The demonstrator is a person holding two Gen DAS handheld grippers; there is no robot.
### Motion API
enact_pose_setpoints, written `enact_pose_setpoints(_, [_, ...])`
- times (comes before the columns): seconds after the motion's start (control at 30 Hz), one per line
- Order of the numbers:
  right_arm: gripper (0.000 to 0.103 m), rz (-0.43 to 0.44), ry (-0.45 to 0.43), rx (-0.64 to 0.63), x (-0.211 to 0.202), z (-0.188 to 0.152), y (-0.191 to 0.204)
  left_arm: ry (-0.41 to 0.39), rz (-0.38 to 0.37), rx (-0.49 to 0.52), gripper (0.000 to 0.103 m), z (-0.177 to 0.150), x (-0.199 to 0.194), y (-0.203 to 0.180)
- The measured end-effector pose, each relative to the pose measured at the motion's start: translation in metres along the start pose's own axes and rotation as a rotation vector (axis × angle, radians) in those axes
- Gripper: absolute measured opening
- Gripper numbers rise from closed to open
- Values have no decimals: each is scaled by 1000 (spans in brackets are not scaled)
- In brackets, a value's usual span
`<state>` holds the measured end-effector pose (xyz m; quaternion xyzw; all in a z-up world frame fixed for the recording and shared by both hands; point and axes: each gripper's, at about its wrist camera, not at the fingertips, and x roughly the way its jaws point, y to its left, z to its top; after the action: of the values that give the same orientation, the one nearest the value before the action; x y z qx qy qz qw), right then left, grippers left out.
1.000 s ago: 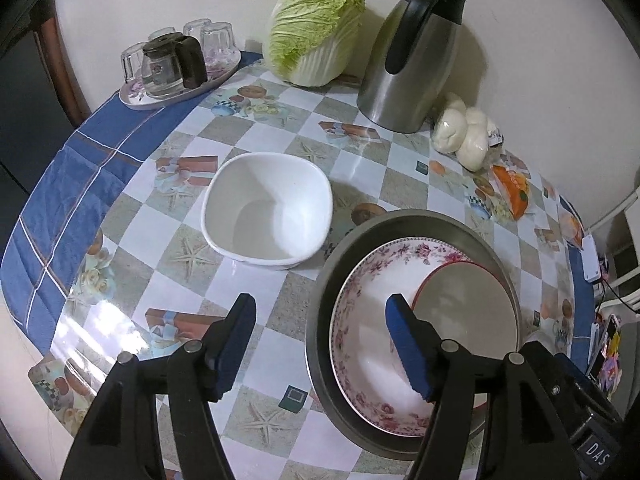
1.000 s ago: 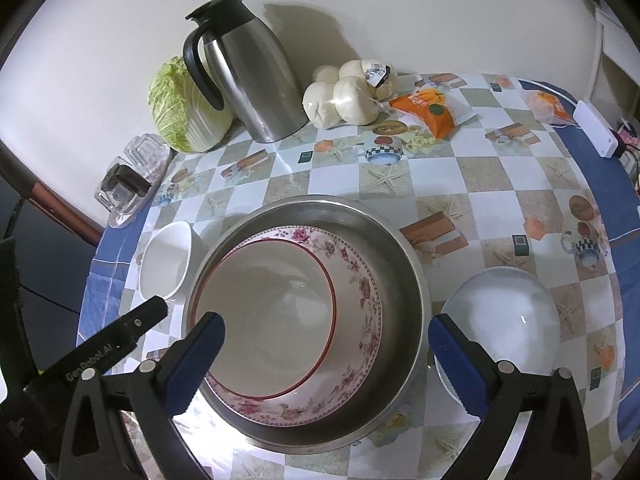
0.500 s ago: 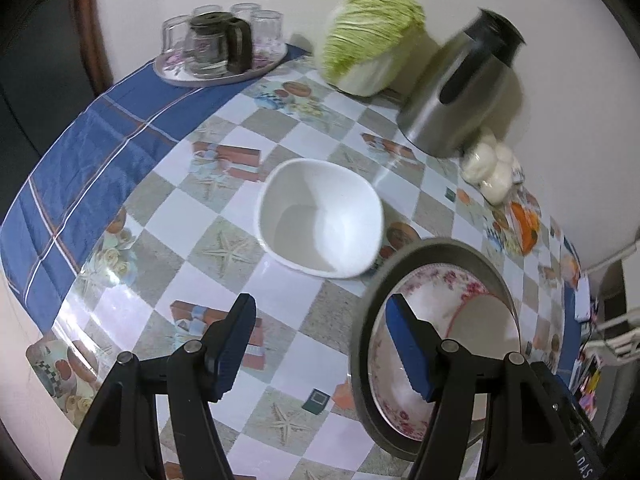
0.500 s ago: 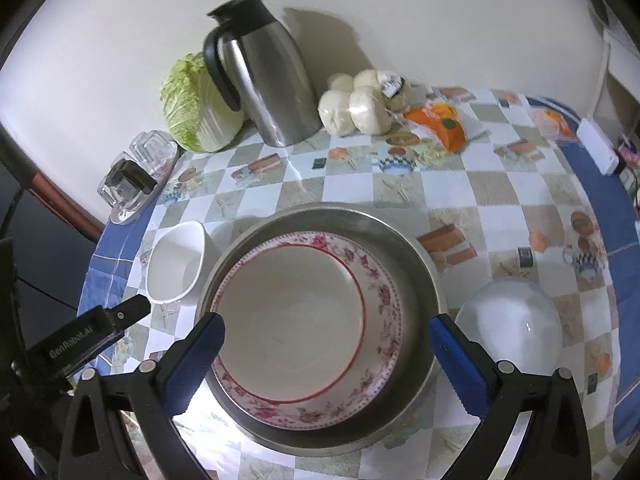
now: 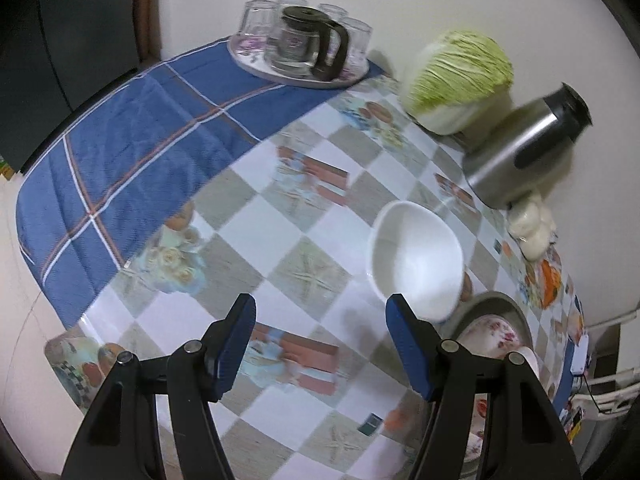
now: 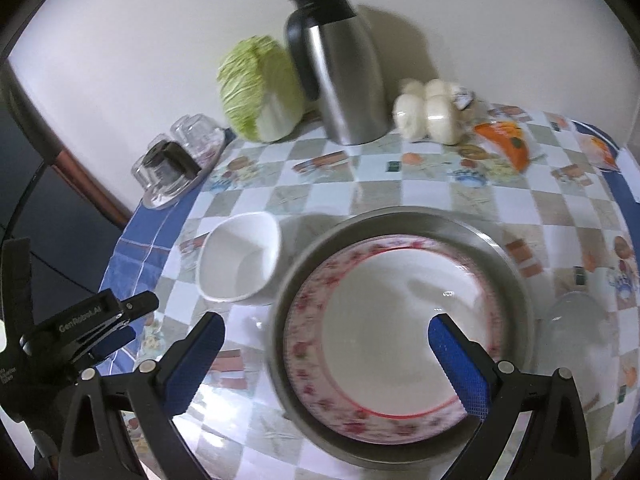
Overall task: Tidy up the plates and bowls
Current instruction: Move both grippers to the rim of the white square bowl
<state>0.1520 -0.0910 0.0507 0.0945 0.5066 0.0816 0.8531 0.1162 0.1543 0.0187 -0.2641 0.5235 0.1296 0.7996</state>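
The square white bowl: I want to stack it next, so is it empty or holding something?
Empty. The square white bowl sits upright on the table, its bare white inside showing in both views.

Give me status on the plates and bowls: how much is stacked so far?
Done: a floral plate with a red-rimmed bowl inside sits in the steel basin. In hand: nothing; left gripper and right gripper are both open and empty. Left: the white square bowl and a round white bowl, both loose on the table.
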Motion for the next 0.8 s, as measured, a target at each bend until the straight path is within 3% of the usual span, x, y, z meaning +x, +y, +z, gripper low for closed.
enact_pose_setpoints(0.3, [103,42,58,-34,35,-7,41,9,23,-57,69,14,9,40])
enact_pose_setpoints(0.43, [103,14,56,-46,44,-7,50,30,19,-74,69,15,18,49])
enact_pose_setpoints(0.8, [103,-19,34,-50,47,0,54,66,-63,-84,69,21,31,46])
